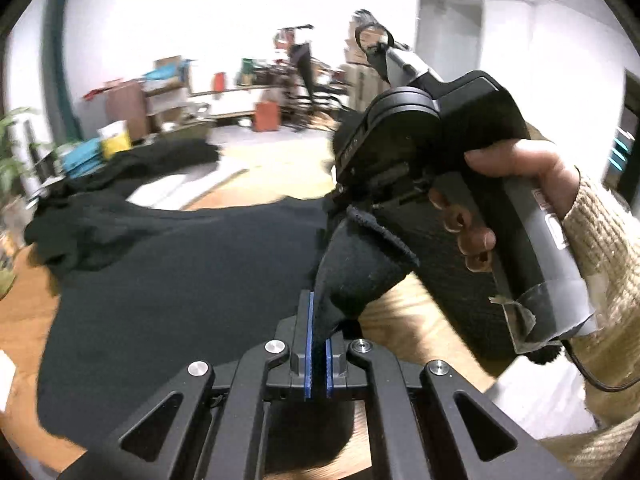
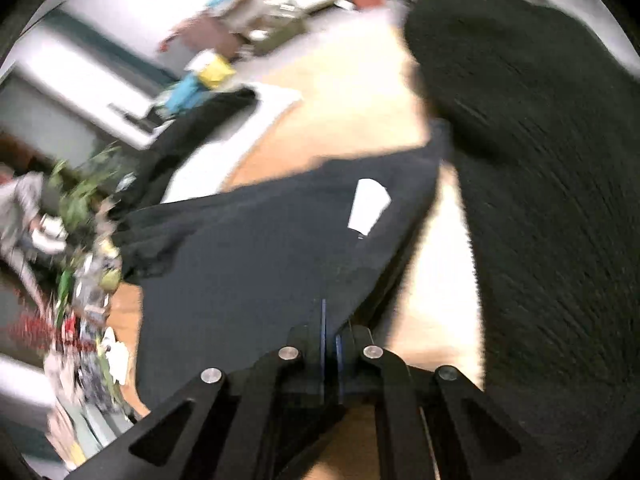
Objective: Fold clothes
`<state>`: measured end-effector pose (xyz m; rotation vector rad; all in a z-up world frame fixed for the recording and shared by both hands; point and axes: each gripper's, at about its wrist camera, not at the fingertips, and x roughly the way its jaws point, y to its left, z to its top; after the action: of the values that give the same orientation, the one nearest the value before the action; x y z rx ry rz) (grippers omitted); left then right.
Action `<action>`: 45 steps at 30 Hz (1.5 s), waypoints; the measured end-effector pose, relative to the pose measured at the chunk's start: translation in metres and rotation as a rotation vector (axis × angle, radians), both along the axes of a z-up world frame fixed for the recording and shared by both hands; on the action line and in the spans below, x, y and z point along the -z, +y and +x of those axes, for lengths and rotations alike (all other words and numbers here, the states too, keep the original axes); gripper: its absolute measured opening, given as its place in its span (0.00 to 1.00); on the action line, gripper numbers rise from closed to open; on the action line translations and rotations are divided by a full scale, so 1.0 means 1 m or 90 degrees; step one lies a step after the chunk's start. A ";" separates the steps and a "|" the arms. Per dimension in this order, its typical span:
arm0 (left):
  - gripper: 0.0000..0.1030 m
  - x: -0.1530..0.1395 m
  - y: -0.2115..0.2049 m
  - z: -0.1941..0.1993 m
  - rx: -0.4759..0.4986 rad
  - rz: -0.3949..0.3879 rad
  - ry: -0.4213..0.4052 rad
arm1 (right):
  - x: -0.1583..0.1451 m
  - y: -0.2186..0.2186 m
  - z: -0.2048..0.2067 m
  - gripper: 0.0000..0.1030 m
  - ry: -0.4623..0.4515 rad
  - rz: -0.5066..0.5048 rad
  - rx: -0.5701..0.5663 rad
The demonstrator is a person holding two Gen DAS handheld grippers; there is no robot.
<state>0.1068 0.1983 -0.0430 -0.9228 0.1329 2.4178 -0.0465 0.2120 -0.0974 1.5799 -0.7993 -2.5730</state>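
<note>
A black garment [image 1: 180, 280] lies spread over the wooden table [image 1: 404, 320]. My left gripper [image 1: 319, 344] is shut on a raised corner of it, and the cloth rises in a fold from between the blue pads. A hand [image 1: 520, 168] in a beige knit sleeve holds my right gripper [image 1: 344, 200] just beyond, at the same edge of cloth. In the blurred right wrist view, my right gripper [image 2: 330, 340] is shut on the edge of the black garment [image 2: 260, 260], which carries a white label [image 2: 368, 206].
A dark ribbed knit [image 2: 540, 160] fills the right side of the right wrist view. More dark clothes [image 1: 160, 160] lie heaped farther back on the table. A plant [image 1: 12, 152] stands at the left. Boxes and shelves [image 1: 168, 92] crowd the room behind.
</note>
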 end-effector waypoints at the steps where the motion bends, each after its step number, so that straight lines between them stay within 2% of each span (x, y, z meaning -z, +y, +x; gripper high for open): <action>1: 0.04 -0.002 -0.009 -0.002 -0.018 0.002 0.003 | -0.008 -0.015 -0.007 0.06 0.016 0.014 -0.022; 3: 0.04 0.006 -0.038 -0.013 -0.070 0.030 -0.028 | -0.014 -0.046 -0.023 0.09 0.032 0.022 -0.067; 4: 0.04 0.010 -0.052 -0.018 -0.095 0.045 -0.044 | -0.014 -0.059 -0.032 0.15 0.036 0.014 -0.088; 5: 0.04 0.014 -0.066 -0.023 -0.121 0.059 -0.059 | -0.014 -0.071 -0.039 0.35 0.039 0.002 -0.104; 6: 0.04 0.018 -0.079 -0.028 -0.146 0.072 -0.075 | -0.014 -0.080 -0.043 0.45 0.040 -0.017 -0.112; 8: 0.04 0.035 -0.097 -0.036 -0.185 0.073 -0.107 | -0.017 -0.084 -0.042 0.49 0.049 -0.067 -0.116; 10: 0.04 0.052 -0.114 -0.044 -0.225 0.075 -0.138 | -0.021 -0.080 -0.034 0.53 0.063 -0.085 -0.115; 12: 0.04 0.066 -0.127 -0.048 -0.251 0.080 -0.173 | -0.021 -0.072 -0.029 0.54 0.059 -0.054 -0.094; 15: 0.04 0.078 -0.131 -0.049 -0.248 0.094 -0.195 | -0.007 -0.053 -0.018 0.57 0.021 -0.012 -0.064; 17: 0.04 0.082 -0.131 -0.047 -0.245 0.090 -0.198 | 0.009 -0.041 -0.013 0.58 -0.015 -0.010 -0.047; 21: 0.04 0.084 -0.136 -0.051 -0.246 0.137 -0.224 | 0.037 -0.036 -0.002 0.58 -0.068 -0.011 -0.045; 23: 0.04 0.077 -0.142 -0.041 -0.242 0.187 -0.228 | 0.044 -0.042 0.002 0.58 -0.080 -0.017 -0.059; 25: 0.04 0.060 -0.151 -0.029 -0.219 0.260 -0.202 | 0.048 -0.050 0.004 0.58 -0.085 -0.024 -0.076; 28: 0.04 0.036 -0.159 -0.014 -0.213 0.302 -0.158 | 0.047 -0.063 0.008 0.58 -0.081 -0.023 -0.100; 31: 0.04 0.047 -0.173 -0.011 -0.261 0.295 -0.190 | 0.046 -0.075 0.013 0.58 -0.077 -0.025 -0.123; 33: 0.04 0.066 -0.183 -0.016 -0.305 0.289 -0.232 | 0.044 -0.086 0.019 0.58 -0.071 -0.011 -0.145; 34: 0.04 0.073 -0.186 -0.019 -0.313 0.304 -0.249 | 0.043 -0.093 0.023 0.57 -0.067 -0.002 -0.158; 37: 0.04 0.084 -0.191 -0.026 -0.326 0.327 -0.284 | 0.037 -0.120 0.042 0.57 -0.050 0.051 -0.219; 39: 0.04 0.085 -0.192 -0.032 -0.336 0.325 -0.311 | 0.033 -0.137 0.055 0.57 -0.033 0.095 -0.261; 41: 0.11 0.086 -0.195 -0.037 -0.351 0.330 -0.337 | 0.029 -0.153 0.067 0.57 -0.015 0.142 -0.304; 43: 0.47 0.087 -0.198 -0.043 -0.376 0.326 -0.360 | 0.030 -0.167 0.077 0.55 -0.008 0.171 -0.344; 44: 0.51 0.088 -0.200 -0.047 -0.393 0.324 -0.377 | 0.030 -0.173 0.081 0.52 -0.009 0.177 -0.361; 45: 0.51 0.089 -0.201 -0.050 -0.408 0.322 -0.395 | 0.032 -0.177 0.084 0.51 -0.013 0.178 -0.376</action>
<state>0.0565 -0.0026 -0.1321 -1.5583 -1.0905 2.3511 0.0371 0.0351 -0.1291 1.5937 0.0500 -2.2880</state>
